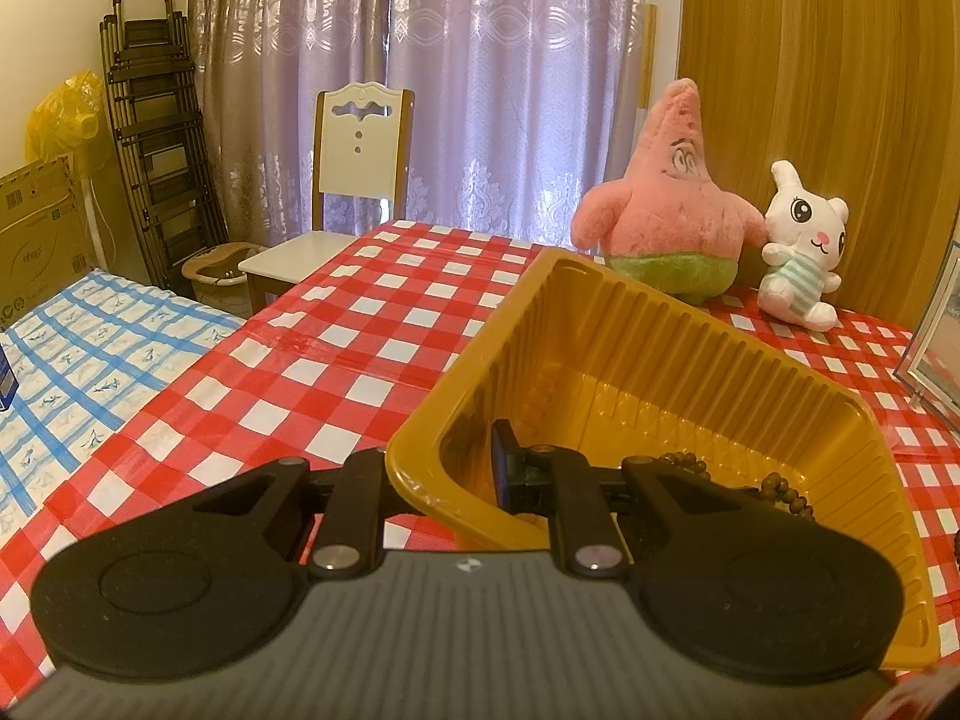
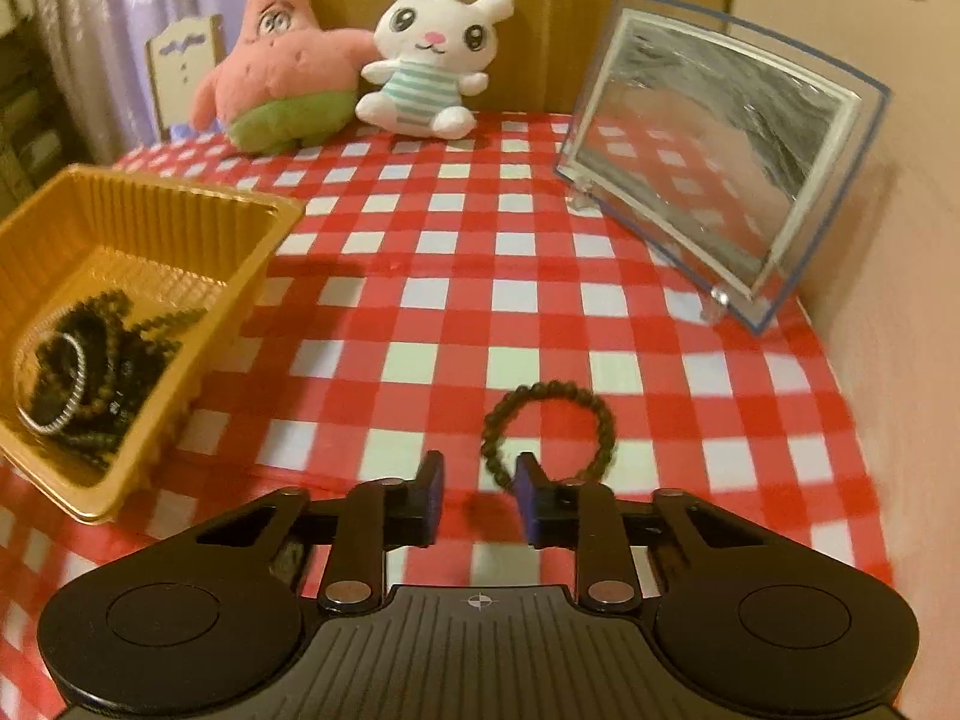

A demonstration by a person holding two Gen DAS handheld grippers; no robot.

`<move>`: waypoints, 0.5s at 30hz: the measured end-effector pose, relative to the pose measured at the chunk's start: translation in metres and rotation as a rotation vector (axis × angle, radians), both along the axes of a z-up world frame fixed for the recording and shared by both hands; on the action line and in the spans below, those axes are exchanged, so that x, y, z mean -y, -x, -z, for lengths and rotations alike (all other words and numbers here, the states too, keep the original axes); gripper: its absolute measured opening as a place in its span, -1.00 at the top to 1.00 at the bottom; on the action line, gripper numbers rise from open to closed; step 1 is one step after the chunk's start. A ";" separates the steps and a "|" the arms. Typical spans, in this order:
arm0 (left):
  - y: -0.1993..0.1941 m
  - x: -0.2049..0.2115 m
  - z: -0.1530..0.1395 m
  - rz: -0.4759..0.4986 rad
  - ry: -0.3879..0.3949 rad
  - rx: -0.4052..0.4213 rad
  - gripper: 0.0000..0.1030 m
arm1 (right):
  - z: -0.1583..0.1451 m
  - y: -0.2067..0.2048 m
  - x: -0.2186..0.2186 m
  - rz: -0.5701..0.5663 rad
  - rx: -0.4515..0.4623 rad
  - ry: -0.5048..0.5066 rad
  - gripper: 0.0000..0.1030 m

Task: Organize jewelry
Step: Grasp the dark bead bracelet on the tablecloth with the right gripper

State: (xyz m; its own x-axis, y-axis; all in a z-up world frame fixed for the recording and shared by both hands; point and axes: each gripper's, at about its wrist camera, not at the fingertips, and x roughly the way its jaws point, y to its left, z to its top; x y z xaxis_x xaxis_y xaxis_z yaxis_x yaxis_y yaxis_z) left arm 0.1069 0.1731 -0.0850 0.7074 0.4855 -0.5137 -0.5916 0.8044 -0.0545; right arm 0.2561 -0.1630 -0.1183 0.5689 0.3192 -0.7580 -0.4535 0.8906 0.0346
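Observation:
A yellow plastic tray [image 1: 660, 324] is tilted up off the red checked table. My left gripper [image 1: 447, 468] is shut on the tray's near corner wall, one finger inside and one outside. Beaded bracelets [image 1: 780, 489] lie in the tray's low corner. In the right wrist view the tray [image 2: 252, 276] sits at the left and holds several dark bead bracelets and a metal bangle [image 2: 66, 378]. A dark bead bracelet [image 2: 549, 426] lies on the cloth just ahead of my right gripper [image 2: 478, 489], which is open and empty, its right finger near the bracelet's near-left edge.
A pink star plush [image 2: 282, 78] and a white rabbit plush [image 2: 432, 54] stand at the table's back edge. A glass picture frame [image 2: 720, 138] stands at the back right. A chair [image 1: 354, 180] and a blue checked table [image 1: 90, 348] are to the left.

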 end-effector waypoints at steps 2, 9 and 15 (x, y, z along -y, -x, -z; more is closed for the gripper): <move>0.000 0.000 0.000 0.000 0.000 -0.001 0.69 | 0.005 -0.005 -0.001 -0.023 0.004 0.031 0.64; 0.002 -0.002 0.002 -0.001 0.001 -0.003 0.69 | 0.019 -0.017 -0.002 -0.127 -0.009 0.077 0.73; 0.001 -0.002 0.002 -0.002 0.000 -0.003 0.70 | 0.019 -0.020 -0.006 -0.154 -0.017 0.084 0.83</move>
